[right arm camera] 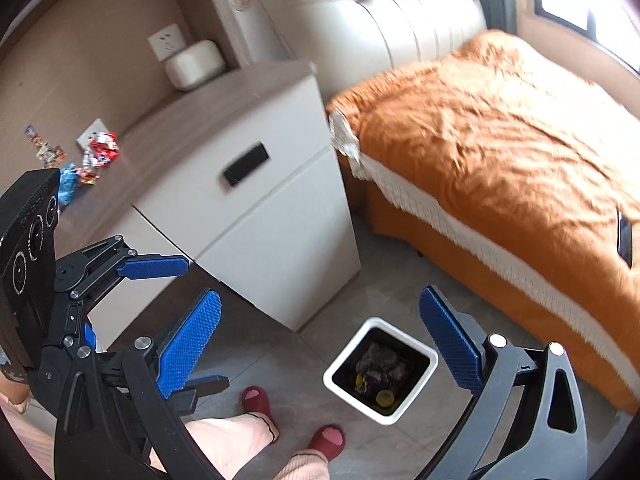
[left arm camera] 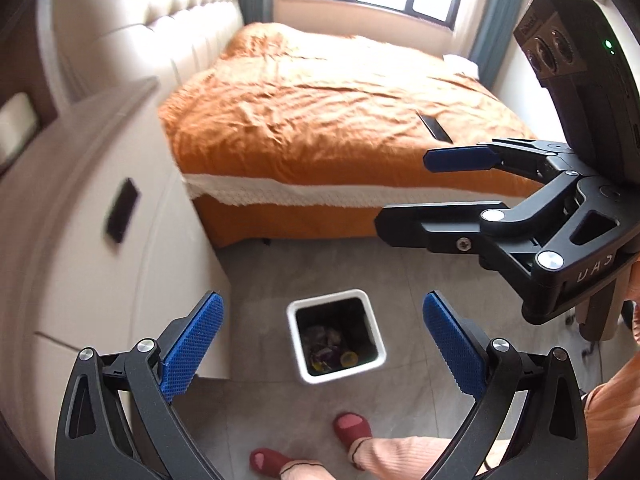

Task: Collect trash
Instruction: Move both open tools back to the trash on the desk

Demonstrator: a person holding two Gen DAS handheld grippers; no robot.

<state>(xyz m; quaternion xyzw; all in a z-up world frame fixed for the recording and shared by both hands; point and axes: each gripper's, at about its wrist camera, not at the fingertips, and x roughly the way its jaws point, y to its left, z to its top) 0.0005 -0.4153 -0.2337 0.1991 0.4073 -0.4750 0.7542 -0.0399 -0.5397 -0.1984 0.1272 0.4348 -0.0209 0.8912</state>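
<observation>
A white square trash bin (left arm camera: 337, 336) stands on the grey floor with several wrappers inside; it also shows in the right wrist view (right arm camera: 381, 370). My left gripper (left arm camera: 323, 340) is open and empty, held above the bin. My right gripper (right arm camera: 320, 344) is open and empty, also above the bin; it shows in the left wrist view (left arm camera: 404, 190) at the right. The left gripper shows in the right wrist view (right arm camera: 196, 320) at the lower left. Crumpled colourful wrappers (right arm camera: 94, 158) lie on the nightstand top (right arm camera: 192, 120) at the left.
A white nightstand (left arm camera: 100, 216) with a dark drawer handle stands left of the bin. A bed with an orange cover (left arm camera: 332, 108) is behind it, with a dark phone (right arm camera: 625, 236) on it. The person's feet in red slippers (right arm camera: 256, 400) stand near the bin. A white box (right arm camera: 194, 64) sits on the nightstand.
</observation>
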